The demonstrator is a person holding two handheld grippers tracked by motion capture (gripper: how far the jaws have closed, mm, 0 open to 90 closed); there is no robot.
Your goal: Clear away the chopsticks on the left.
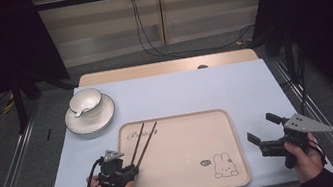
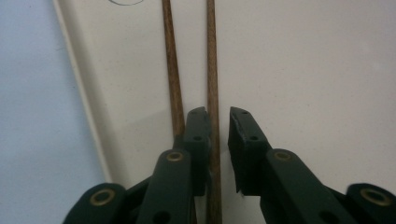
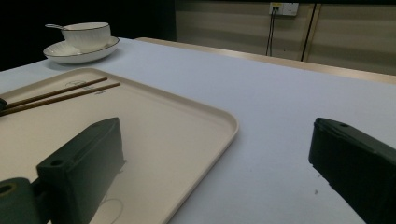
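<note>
Two brown chopsticks [image 1: 143, 137] lie side by side on the left part of a beige tray [image 1: 187, 141] that has a rabbit drawing. My left gripper [image 1: 135, 168] rests low at their near ends. In the left gripper view its jaws [image 2: 219, 112] stand a little apart: one chopstick [image 2: 212, 70] runs between them against the left jaw, with a gap to the right jaw. The other chopstick [image 2: 173, 70] passes just outside the left jaw. My right gripper [image 1: 261, 127] hovers open and empty over the table to the right of the tray, its jaws [image 3: 215, 135] wide apart.
A white bowl [image 1: 86, 102] with a spoon in it stands on a white plate [image 1: 94, 122] at the table's back left, also seen far off in the right gripper view [image 3: 86, 35]. The pale blue table top [image 1: 194, 89] ends close behind the plate.
</note>
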